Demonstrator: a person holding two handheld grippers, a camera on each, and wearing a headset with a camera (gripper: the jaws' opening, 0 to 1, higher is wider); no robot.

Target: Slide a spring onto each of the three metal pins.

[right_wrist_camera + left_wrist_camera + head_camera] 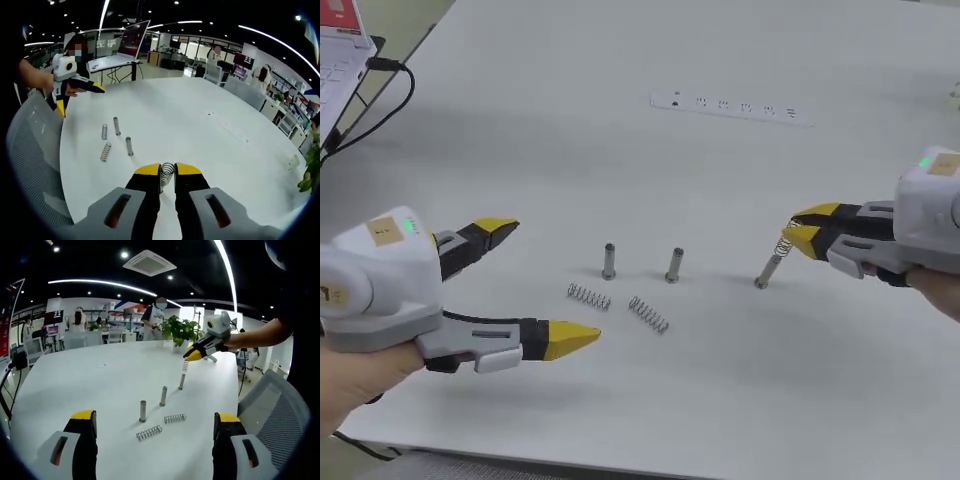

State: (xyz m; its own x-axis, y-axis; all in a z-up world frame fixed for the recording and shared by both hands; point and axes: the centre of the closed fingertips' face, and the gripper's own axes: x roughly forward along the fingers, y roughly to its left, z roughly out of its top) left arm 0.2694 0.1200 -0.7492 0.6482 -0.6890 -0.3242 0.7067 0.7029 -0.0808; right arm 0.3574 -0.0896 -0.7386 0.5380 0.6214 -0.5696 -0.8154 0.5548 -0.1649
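Three metal pins stand on the white table: a left pin (609, 260), a middle pin (674, 265) and a tilted right pin (768, 270). My right gripper (798, 228) is shut on a spring (167, 173) held at the top of the right pin. Two loose springs lie flat in front of the pins, one (589, 296) on the left and one (648, 314) beside it. My left gripper (535, 285) hovers open at the near left, nothing between its fingers; the pins (143, 411) and springs (149, 432) lie ahead of it.
A white power strip (730, 107) lies at the far side of the table. A laptop (340, 55) with a black cable (380, 105) sits at the far left corner. People and office furniture stand in the background.
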